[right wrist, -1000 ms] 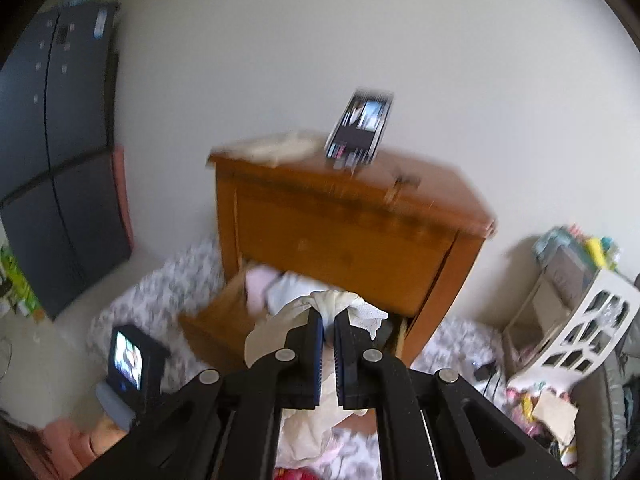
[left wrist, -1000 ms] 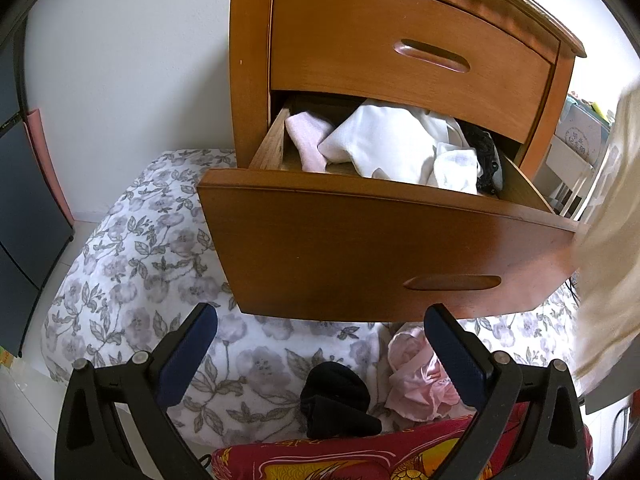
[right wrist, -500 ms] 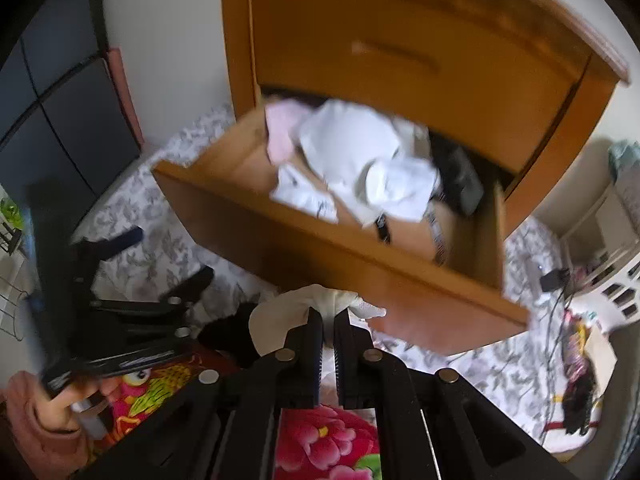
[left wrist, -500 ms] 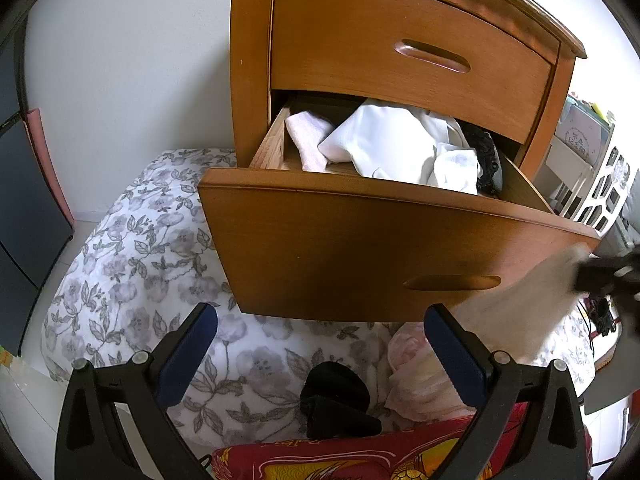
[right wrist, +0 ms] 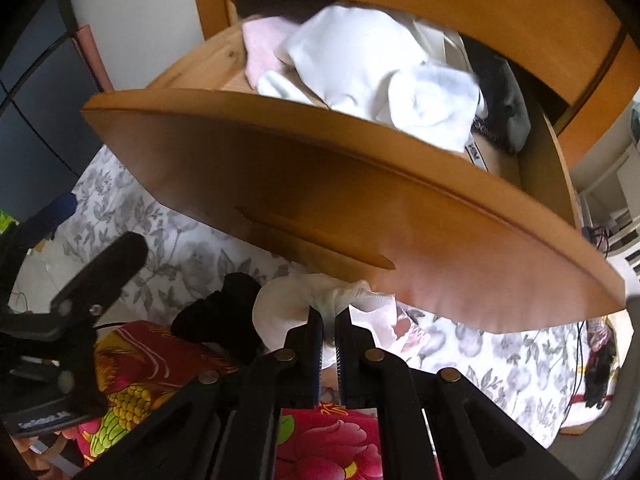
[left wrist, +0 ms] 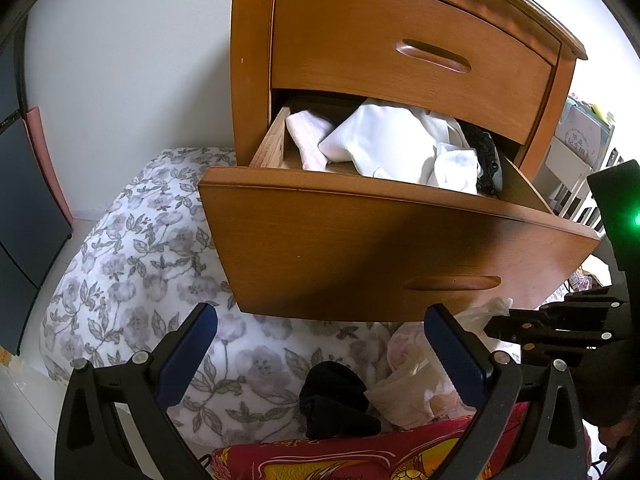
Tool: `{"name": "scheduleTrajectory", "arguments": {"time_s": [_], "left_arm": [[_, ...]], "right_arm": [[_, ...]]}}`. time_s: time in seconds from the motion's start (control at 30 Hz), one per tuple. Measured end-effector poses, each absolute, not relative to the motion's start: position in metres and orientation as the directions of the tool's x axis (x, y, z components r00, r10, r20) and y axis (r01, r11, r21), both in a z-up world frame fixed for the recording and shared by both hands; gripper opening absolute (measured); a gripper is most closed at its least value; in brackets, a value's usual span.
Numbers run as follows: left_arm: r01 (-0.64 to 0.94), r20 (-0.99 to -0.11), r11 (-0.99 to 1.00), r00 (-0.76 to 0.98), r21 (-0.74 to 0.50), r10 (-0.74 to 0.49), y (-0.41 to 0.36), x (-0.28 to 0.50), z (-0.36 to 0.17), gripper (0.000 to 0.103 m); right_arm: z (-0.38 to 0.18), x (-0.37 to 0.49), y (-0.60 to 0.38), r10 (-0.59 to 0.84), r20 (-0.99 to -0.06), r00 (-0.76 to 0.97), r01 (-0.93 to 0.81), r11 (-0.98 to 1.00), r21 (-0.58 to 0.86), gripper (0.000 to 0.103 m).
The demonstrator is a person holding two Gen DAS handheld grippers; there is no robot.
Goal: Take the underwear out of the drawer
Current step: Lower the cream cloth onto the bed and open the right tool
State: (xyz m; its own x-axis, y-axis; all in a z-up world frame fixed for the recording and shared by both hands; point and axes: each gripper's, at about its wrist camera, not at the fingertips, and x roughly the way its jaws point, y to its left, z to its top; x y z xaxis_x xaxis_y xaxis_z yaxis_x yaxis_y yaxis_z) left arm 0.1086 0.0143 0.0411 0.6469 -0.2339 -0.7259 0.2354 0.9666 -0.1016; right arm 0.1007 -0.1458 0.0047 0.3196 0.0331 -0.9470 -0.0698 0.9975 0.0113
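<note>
Underwear in the jaws: a cream-white garment point(right wrist: 292, 308) is pinched between the right gripper point(right wrist: 328, 320) jaws, which are closed tight on a fold of it; the rest of the cloth bunches just ahead of the fingertips.
Where it sits: outside and below the front of the open drawer point(right wrist: 320, 208), over a small heap of clothes, a black piece point(left wrist: 336, 404) and pale pink pieces point(left wrist: 416, 368), lying on the floral bedding point(left wrist: 132, 256).
Left gripper point(left wrist: 320, 348): jaws wide apart, nothing between them, hanging low in front of the drawer and pointed at the heap.
Drawer contents: white garments point(left wrist: 392, 144), a pink one point(left wrist: 308, 136) and something dark point(left wrist: 486, 152) are inside the lower drawer, the white ones mounded above its rim.
Step in hand: by my reading, setting down a removed piece on the heap.
Next move calls for: parting the right jaws so the cloth drops clear, then lifting over the drawer front to reach another garment; a snag on the rim looks the likeliest hitch.
</note>
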Motion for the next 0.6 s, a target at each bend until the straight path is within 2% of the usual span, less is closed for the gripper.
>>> {"name": "scheduleTrajectory", "arguments": {"time_s": [0.13,0.23,0.3,0.37,0.43,0.6], "left_arm": [[0.235,-0.726,0.967,0.647,-0.102,-0.234,0.014,0.109,0.041,0.103],[0.236,-0.726,0.966,0.647,-0.102,-0.234,0.014,0.109,0.041,0.103],[0.235,-0.726,0.967,0.647,-0.102,-0.234,0.014,0.108,0.041,0.103],[0.235,-0.725,0.967,0.648,-0.101,-0.233,0.014,0.108,0.041,0.103],[0.234,-0.725,0.967,0.648,-0.1,-0.232,0.014,0.109,0.041,0.103],[0.227,-0.724,0.969,0.653,-0.095,-0.224,0.014,0.108,0.042,0.103]], "right_arm": [[0.007,0.099,-0.151,0.036,-0.947,0.32,-0.046,0.999,0.023,0.017],[0.013,0.095,-0.153,0.042,-0.943,0.329,-0.036,0.999,0.031,0.029],[0.016,0.092,-0.154,0.049,-0.94,0.339,-0.028,0.999,0.042,0.049],[0.02,0.089,-0.155,0.05,-0.934,0.353,-0.019,0.999,0.046,0.058],[0.023,0.085,-0.157,0.052,-0.929,0.366,-0.01,0.999,0.053,0.059],[0.028,0.076,-0.164,0.043,-0.909,0.414,0.035,0.997,0.063,0.075]]}}
